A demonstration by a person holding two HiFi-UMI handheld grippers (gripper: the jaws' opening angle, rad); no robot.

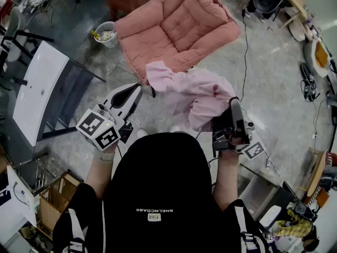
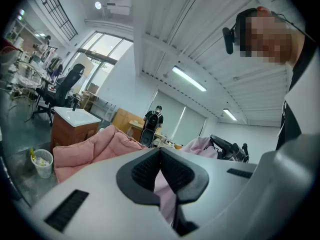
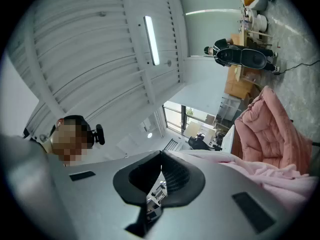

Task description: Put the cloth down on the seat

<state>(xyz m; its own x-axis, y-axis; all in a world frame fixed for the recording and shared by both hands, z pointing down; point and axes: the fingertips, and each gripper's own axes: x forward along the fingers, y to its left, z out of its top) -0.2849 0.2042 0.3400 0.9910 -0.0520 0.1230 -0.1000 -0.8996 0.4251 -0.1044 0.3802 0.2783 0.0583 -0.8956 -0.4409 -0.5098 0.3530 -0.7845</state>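
The left gripper [image 2: 160, 151] has its jaws pinched together on a fold of the pink cloth [image 2: 162, 191], which only its own view shows. The right gripper [image 3: 161, 155] has its jaws meeting at the tips, with cloth draped over one side. Only the head view shows the cloth bunched in the air between both grippers, just short of the pink seat [image 1: 184, 25].

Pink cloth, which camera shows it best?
Head view: the whole pink cloth hangs between the left gripper and right gripper, near the seat. Left gripper view shows only a strip pinched between its fingers; right gripper view, just a fold along its edge.
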